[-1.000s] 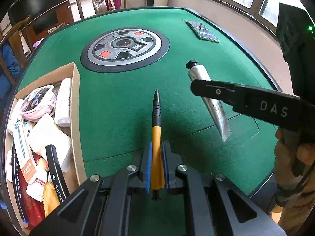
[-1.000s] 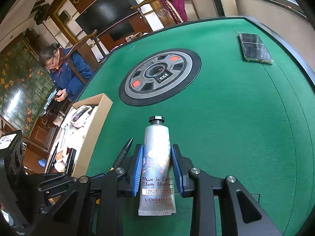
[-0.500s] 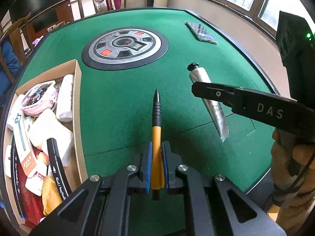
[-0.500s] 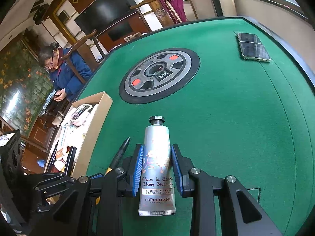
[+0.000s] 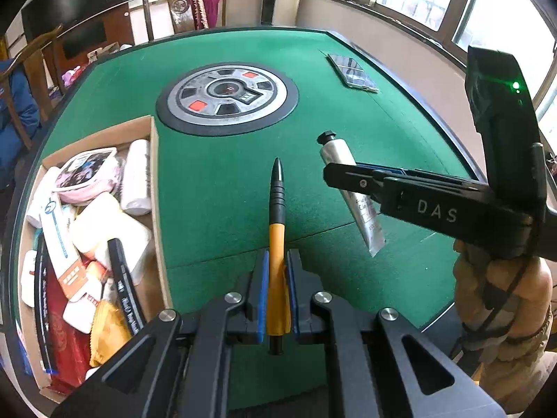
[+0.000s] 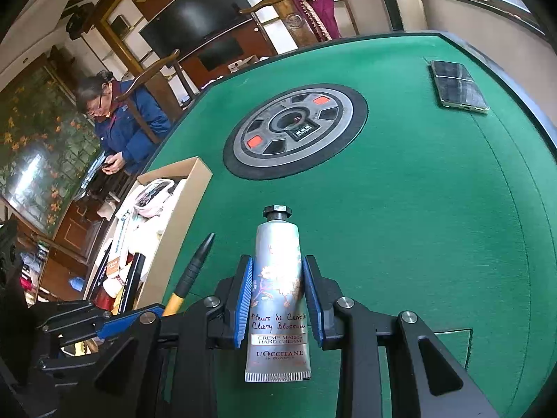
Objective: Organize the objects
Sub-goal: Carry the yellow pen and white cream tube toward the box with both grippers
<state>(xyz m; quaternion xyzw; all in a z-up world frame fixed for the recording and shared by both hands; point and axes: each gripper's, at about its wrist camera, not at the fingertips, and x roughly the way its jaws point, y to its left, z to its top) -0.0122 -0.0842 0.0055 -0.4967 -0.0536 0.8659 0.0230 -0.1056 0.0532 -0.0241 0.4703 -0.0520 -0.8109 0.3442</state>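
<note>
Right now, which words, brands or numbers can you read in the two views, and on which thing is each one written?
"Fleurs de Cerisier / Cherry Blossom": hand cream tube, held in the right gripper.
"CREME MAINS / HAND CREAM": same tube.
"L'OCCITANE EN PROVENCE": same tube.
"DAS": side of the right gripper, seen from the left wrist view.
Script on the black marker in the box: too blurred.
Packets in the box: too small.
Pen: no text.

Daylight comes in through the windows beyond the table, blown out to white. The green felt is evenly lit, with soft shadows. Both fisheye views bend strongly and darken at the corners; focus is sharp throughout.
</note>
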